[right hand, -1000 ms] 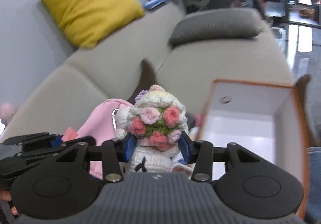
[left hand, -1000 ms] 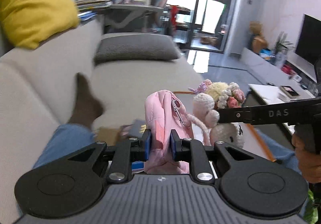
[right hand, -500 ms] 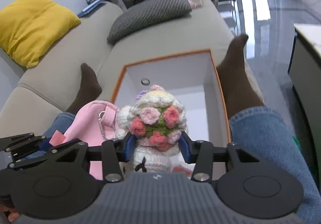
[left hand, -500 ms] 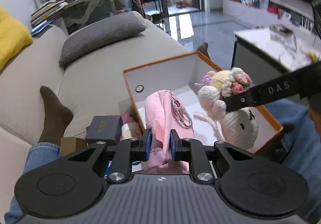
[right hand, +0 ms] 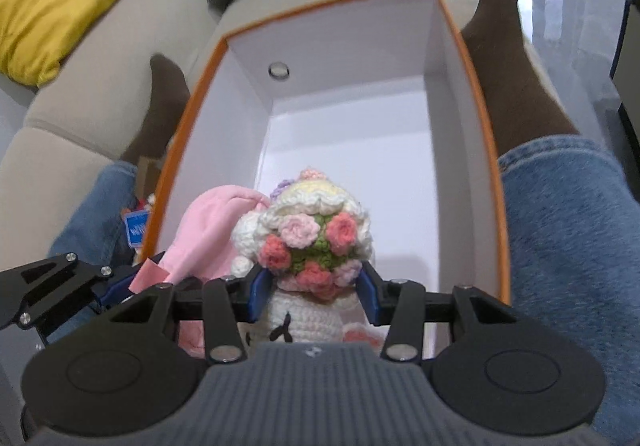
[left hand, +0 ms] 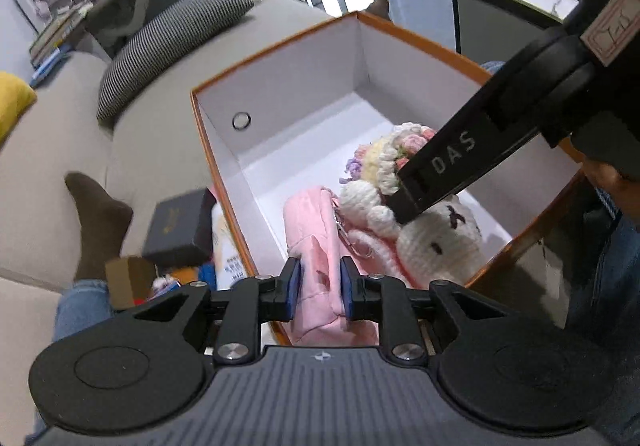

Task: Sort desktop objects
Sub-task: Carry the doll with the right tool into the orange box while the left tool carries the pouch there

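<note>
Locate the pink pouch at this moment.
In the left wrist view the pink pouch sits between the opening left gripper, inside the orange-rimmed box, beside the crocheted doll.

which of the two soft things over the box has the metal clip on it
The pink pouch in the left gripper, whose jaws are opening. A silver clip hangs at its side. The crocheted doll in the right gripper has yarn flowers, no clip.
</note>
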The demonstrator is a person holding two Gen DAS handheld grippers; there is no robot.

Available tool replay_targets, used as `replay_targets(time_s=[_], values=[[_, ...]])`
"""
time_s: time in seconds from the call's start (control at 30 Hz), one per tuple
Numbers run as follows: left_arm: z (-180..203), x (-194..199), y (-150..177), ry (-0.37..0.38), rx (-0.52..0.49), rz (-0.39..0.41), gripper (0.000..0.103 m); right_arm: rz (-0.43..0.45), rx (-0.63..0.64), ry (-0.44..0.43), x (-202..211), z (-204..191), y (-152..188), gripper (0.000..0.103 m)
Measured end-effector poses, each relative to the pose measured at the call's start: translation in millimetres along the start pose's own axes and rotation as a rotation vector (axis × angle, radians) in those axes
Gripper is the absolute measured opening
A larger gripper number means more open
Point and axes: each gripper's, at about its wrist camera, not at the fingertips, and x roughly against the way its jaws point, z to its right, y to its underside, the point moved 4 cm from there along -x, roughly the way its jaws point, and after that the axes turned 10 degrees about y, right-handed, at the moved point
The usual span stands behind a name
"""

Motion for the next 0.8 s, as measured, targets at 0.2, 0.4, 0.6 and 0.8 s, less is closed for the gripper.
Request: replay_targets(time_s=[0.2,0.4,0.6,0.8], values=[[-6.7,1.0,3.7,0.094,0.029,-0.006,0.037,-0.057,0.031,0.004,-21.0,-7.7,1.7,0.048],[-21.0,20.6,8.8,0.252,0.138,0.041,0.038,-0.083,0.055,0.01,-32.5,-16.0,1.6,0.048],[-43.9,41.9,15.2,0.315,0.229,0.104,0.036,-0.098,0.071,0.025,-35.9,-18.7,0.8,0.048],[-58.1,42.3,17.3,0.303,0.287,0.118,0.036,-0.118,0.097,0.049,-46.5,-26.2,3.2,0.049]])
